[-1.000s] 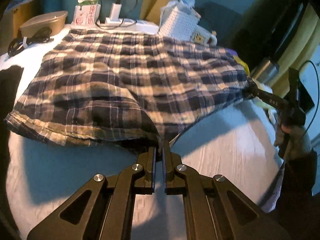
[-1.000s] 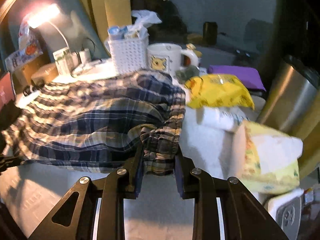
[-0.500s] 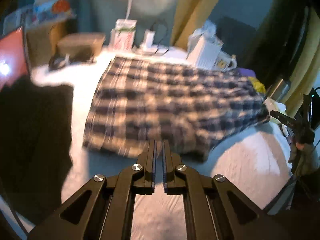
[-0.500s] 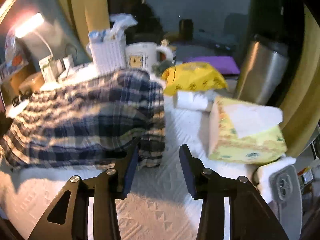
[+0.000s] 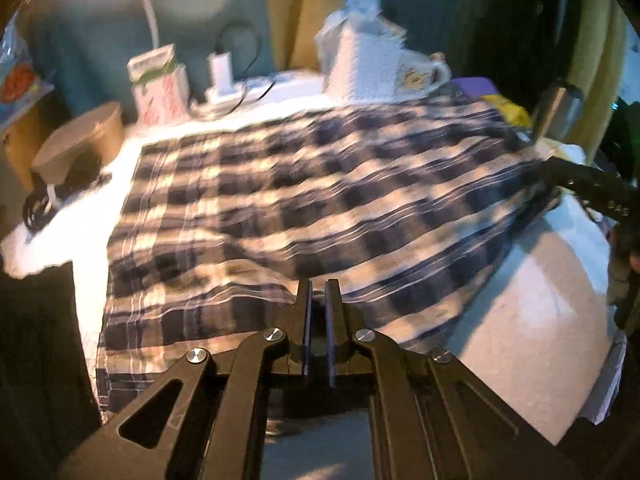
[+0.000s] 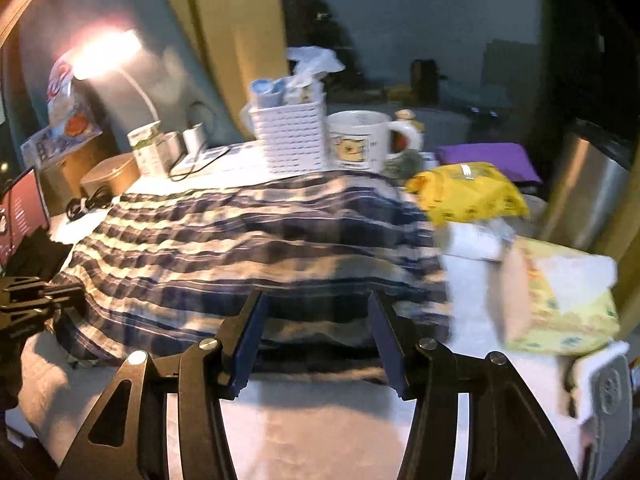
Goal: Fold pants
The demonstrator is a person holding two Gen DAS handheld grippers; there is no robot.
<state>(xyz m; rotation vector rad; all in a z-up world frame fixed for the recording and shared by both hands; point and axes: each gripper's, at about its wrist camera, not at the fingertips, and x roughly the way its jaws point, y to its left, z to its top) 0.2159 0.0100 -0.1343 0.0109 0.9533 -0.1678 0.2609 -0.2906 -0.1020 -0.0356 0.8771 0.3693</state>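
Note:
The plaid pants (image 5: 320, 184) lie spread flat on the white table cover (image 5: 540, 300). My left gripper (image 5: 318, 292) is shut, its tips over the pants' near edge, and I see no cloth pinched between the pads. In the right wrist view the pants (image 6: 240, 248) fill the middle. My right gripper (image 6: 318, 312) hangs just in front of their near folded edge with its jaws opening. The cloth lies beyond the pads, which do not press on it. The right gripper (image 5: 576, 184) shows at the pants' right end, the left gripper (image 6: 40, 296) at their left end.
Behind the pants stand a white basket (image 6: 290, 140), a mug (image 6: 360, 140), a yellow bag (image 6: 468, 192) and a steel canister (image 6: 588, 188). A tissue pack (image 6: 560, 300) lies at the right. A brown round box (image 5: 80, 140) and a dark cloth (image 5: 36, 340) are on the left.
The left gripper let go of the near hem, drew back, then came in over the edge again. The right gripper opened, released the bunched waistband corner and backed off slightly.

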